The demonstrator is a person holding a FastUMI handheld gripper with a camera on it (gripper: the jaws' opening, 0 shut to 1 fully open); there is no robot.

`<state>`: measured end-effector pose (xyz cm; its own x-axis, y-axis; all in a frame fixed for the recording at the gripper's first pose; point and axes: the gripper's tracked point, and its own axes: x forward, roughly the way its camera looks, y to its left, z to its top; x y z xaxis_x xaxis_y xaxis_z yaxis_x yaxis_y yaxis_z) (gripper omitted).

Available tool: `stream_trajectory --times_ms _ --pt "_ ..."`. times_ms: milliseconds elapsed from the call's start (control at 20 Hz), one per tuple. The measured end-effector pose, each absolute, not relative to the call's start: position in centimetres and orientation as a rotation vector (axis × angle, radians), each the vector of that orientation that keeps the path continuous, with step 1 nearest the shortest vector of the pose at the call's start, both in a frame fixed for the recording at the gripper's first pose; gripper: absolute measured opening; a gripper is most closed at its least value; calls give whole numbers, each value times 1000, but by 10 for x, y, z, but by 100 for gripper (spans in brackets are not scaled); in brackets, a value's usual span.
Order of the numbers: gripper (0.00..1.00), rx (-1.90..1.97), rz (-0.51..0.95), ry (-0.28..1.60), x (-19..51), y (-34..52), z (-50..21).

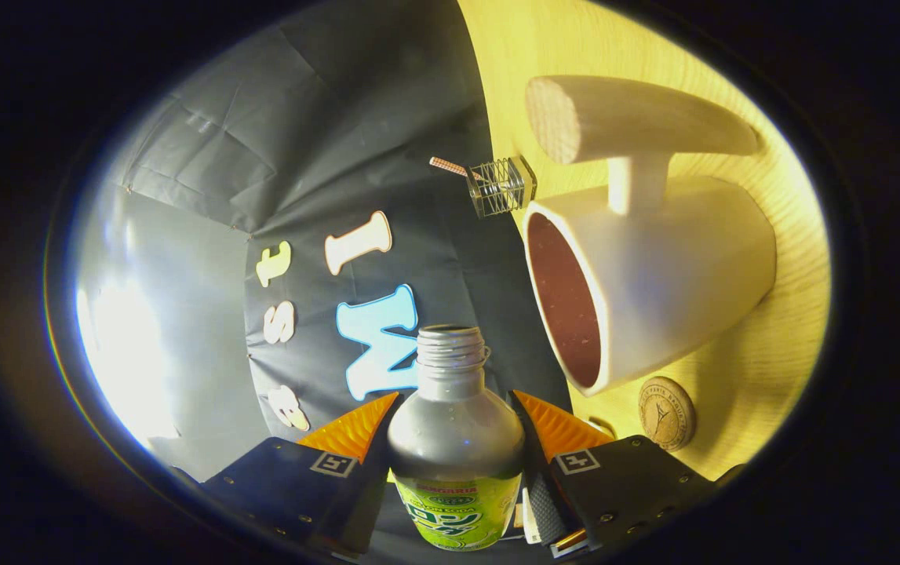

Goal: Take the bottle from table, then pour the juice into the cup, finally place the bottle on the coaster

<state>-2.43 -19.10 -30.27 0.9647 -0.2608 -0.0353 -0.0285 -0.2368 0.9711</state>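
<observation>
Two orange fingers of the gripper are clamping the uncapped bottle, facing a cup, coaster and wire holder on the wooden table.

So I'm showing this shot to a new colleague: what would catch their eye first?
Probably the silver bottle, uncapped and clamped between the orange fingers of the gripper, with the whole scene rolled sideways. Next, the big white cup just beyond the bottle's mouth, its open reddish inside facing the camera, with the small round coaster beside it on the yellow wooden table.
</observation>
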Motion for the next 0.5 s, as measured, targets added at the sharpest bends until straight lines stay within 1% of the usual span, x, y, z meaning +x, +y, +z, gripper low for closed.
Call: stream_trajectory --times_ms 150,500 --pt "76 1766 -212 -202 -22 -192 -303" --pt "76 1544 -178 -113 -10 -188 -296"
